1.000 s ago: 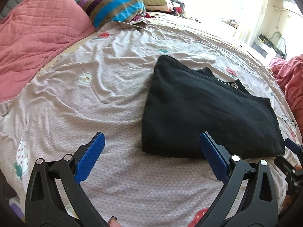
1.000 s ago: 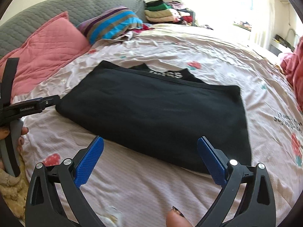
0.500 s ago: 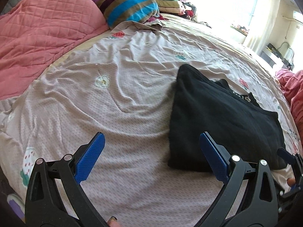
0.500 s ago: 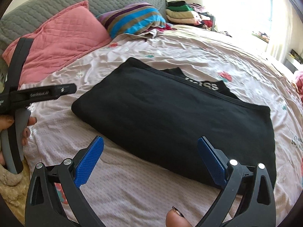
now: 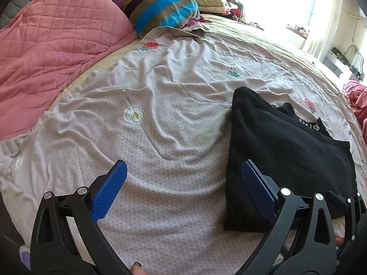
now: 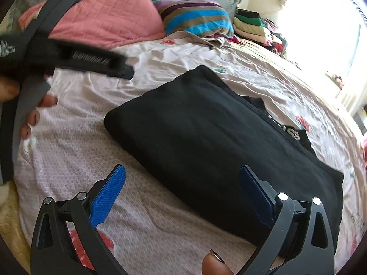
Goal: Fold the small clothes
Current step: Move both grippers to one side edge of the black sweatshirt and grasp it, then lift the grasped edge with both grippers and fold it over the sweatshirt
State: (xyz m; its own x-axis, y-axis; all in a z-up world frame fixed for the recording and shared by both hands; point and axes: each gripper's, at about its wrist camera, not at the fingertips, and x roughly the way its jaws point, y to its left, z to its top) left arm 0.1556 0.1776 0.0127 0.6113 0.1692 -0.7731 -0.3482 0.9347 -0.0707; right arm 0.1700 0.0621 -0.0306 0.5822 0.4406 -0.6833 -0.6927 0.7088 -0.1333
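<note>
At lower frame, both the left gripper point(image 5: 183, 190) and right gripper point(image 6: 182, 190) gape wide, holding nothing; the folded black garment point(image 6: 220, 146) has slid rightward since before.

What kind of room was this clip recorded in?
A bedroom, most likely: a printed bedsheet covers a bed, with a pink quilted pillow and a striped pillow at its head, and stacked folded clothes behind.

A black garment point(image 6: 220, 151), folded into a flat rectangle, lies on the bedsheet point(image 5: 149, 137).
</note>
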